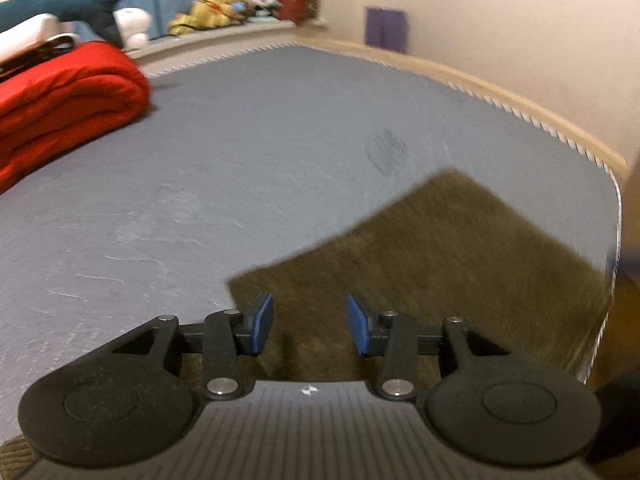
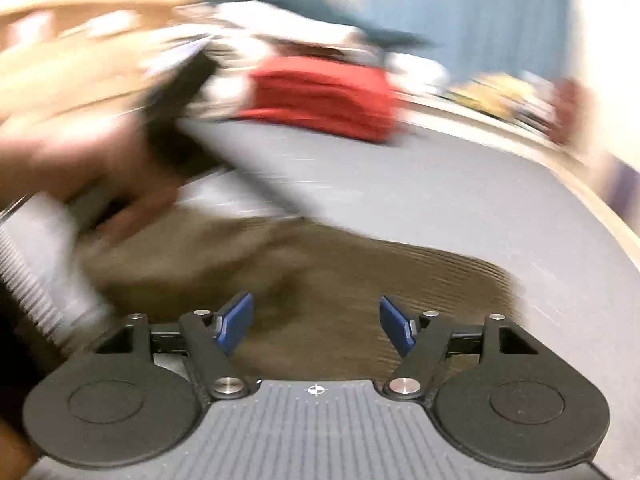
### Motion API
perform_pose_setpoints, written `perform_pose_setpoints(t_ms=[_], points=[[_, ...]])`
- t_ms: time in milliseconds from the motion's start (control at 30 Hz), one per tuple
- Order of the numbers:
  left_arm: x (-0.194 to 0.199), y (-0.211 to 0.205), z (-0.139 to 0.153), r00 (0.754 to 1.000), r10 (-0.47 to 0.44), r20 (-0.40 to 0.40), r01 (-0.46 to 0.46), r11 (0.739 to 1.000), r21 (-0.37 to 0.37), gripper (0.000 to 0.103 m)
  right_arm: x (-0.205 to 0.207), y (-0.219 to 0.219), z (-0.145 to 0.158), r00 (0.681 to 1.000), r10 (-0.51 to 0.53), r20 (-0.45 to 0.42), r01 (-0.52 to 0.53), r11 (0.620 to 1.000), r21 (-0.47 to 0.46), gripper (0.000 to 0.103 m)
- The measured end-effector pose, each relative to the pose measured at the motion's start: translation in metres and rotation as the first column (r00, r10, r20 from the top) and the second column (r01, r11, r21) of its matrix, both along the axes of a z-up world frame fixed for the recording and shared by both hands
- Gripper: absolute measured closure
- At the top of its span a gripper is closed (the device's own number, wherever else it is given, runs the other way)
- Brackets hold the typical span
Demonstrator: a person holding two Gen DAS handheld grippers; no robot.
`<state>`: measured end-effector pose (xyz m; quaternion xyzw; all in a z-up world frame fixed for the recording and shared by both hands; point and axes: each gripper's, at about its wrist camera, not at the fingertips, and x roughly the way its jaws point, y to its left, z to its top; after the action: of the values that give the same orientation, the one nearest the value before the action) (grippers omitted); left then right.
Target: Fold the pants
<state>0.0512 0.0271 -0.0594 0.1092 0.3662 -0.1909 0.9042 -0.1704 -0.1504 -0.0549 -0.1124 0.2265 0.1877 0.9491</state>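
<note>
- the pants (image 1: 440, 248) are an olive-brown ribbed cloth, corduroy by the look of it, lying flat on the grey bed (image 1: 240, 160) near its corner, directly under and ahead of both tools.
- the left gripper (image 1: 310, 322) hangs just above the cloth with its blue fingers (image 1: 262, 322) apart and nothing between them.
- the right gripper (image 2: 316, 322) also has its fingers (image 2: 236, 322) spread wide and empty; its view is badly smeared, so fine detail of the cloth edge is lost.
- in the right view the person's left hand (image 2: 80, 168) shows as a blur over the near left part of the pants.
- handling, as a judgement: soft and limp, moderately heavy for cloth, not fragile. the ribbed pile should give the fingers good friction, so slipping is unlikely. it will sag and drape when lifted and will not hold a shape.
- where to take hold: at an edge or corner, pinching through all layers, one tool at each end of the same edge so the fold carries over evenly. the far corner (image 1: 452, 172) in the left view looks a clean place.
- a folded red blanket (image 1: 68, 96) and soft toys (image 1: 212, 8) sit well apart at the far side.
</note>
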Motion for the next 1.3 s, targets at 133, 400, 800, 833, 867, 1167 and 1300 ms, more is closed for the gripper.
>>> perform_pose_setpoints(t_ms=[133, 400, 800, 833, 867, 1167, 1300], points=[[0.007, -0.004, -0.045, 0.991, 0.026, -0.131, -0.011, 0.994, 0.109, 0.054, 0.033, -0.054, -0.006, 0.904, -0.416, -0.095, 0.424, 0.902, 0.083, 0.031], [0.005, -0.009, -0.042, 0.993, 0.026, -0.114, -0.012, 0.992, 0.125, 0.049, 0.066, -0.114, -0.056, 0.782, -0.493, -0.382, 0.590, 0.782, 0.200, 0.031], [0.016, -0.020, -0.048, 0.993, 0.034, -0.111, -0.019, 0.991, 0.131, 0.042, 0.072, -0.127, -0.057, 0.774, -0.412, -0.481, 0.582, 0.762, 0.283, 0.026], [0.015, -0.020, -0.047, 0.993, 0.036, -0.110, -0.022, 0.991, 0.131, 0.041, 0.072, -0.127, -0.057, 0.775, -0.411, -0.479, 0.579, 0.766, 0.280, 0.026], [0.016, -0.020, -0.047, 0.993, 0.040, -0.107, -0.026, 0.991, 0.131, 0.041, 0.072, -0.127, -0.057, 0.776, -0.409, -0.480, 0.577, 0.767, 0.279, 0.026], [0.013, -0.016, -0.025, 0.995, 0.089, -0.039, -0.085, 0.991, 0.103, 0.023, 0.073, -0.127, -0.060, 0.773, -0.413, -0.481, 0.578, 0.771, 0.267, 0.029], [0.006, -0.018, -0.009, 0.993, 0.112, 0.045, -0.116, 0.990, 0.083, 0.017, 0.072, -0.121, -0.057, 0.772, -0.434, -0.465, 0.582, 0.776, 0.242, 0.039]])
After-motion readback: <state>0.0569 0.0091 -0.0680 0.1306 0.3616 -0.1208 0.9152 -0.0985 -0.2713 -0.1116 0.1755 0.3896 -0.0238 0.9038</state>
